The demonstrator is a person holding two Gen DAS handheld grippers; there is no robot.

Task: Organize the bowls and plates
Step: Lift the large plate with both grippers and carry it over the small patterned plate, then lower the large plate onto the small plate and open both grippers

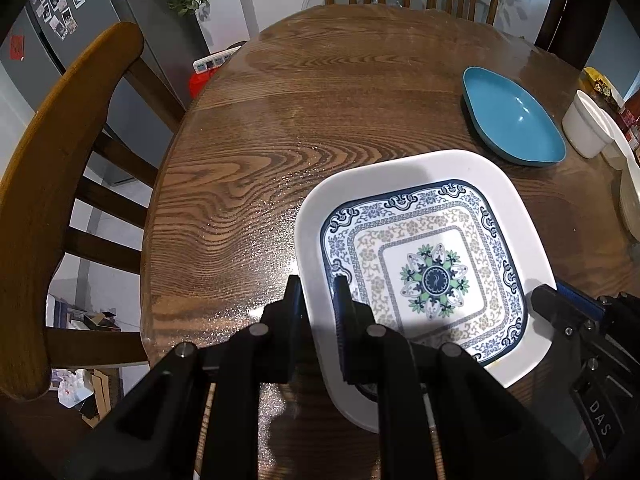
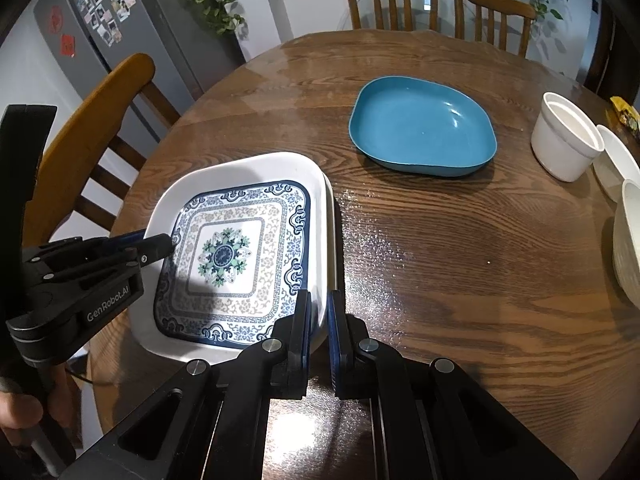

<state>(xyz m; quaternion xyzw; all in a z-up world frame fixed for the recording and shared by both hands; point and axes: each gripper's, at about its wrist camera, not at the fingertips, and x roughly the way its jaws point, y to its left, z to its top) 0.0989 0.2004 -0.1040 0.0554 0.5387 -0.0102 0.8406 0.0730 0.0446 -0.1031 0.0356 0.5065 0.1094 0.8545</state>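
A square white plate with a blue floral pattern point(image 1: 432, 264) lies near the front of the round wooden table point(image 1: 248, 152); it also shows in the right wrist view point(image 2: 236, 252). My left gripper point(image 1: 318, 296) is shut on the plate's left rim, one finger outside and one inside. My right gripper point(image 2: 319, 312) is shut on the plate's right rim; it also shows in the left wrist view point(image 1: 556, 296). The left gripper also shows in the right wrist view point(image 2: 160, 242). A blue dish point(image 2: 422, 126) sits behind, to the right.
A white cup point(image 2: 564, 138) and white bowls point(image 2: 628, 240) stand at the table's right edge. Wooden chairs point(image 1: 60, 160) surround the table, two point(image 2: 436, 4) at the far side. A grey fridge point(image 2: 112, 20) stands at the back left.
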